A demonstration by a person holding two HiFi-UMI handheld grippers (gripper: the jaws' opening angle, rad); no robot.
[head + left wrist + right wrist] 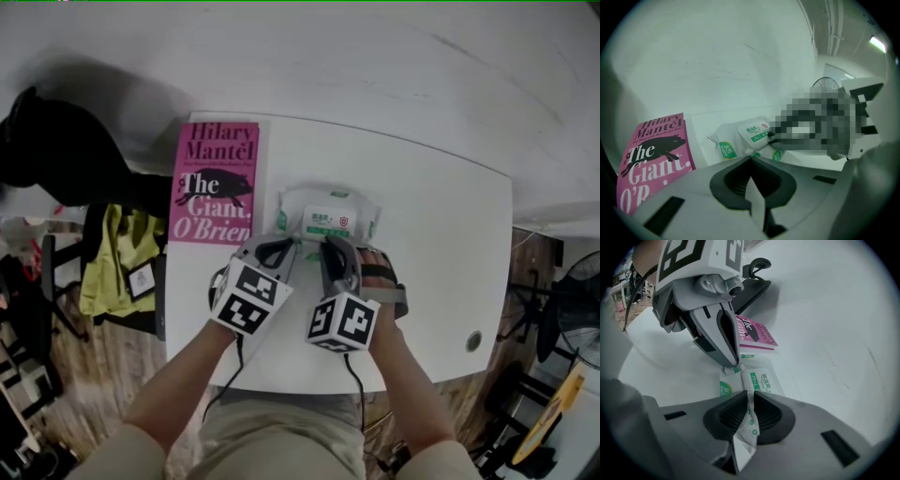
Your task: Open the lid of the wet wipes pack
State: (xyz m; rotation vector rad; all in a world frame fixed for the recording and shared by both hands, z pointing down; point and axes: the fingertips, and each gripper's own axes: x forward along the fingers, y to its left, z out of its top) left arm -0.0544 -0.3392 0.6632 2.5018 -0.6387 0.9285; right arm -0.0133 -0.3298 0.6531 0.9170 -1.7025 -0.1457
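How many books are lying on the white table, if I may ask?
1. The pink book lies at the table's far left corner, just left of the wet wipes pack; no other shows, and none seems hidden.

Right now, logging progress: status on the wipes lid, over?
Left gripper shut on wet wipes pack edge. Right gripper shut on its wrapper. Lid closed. Book beside, not blocking.
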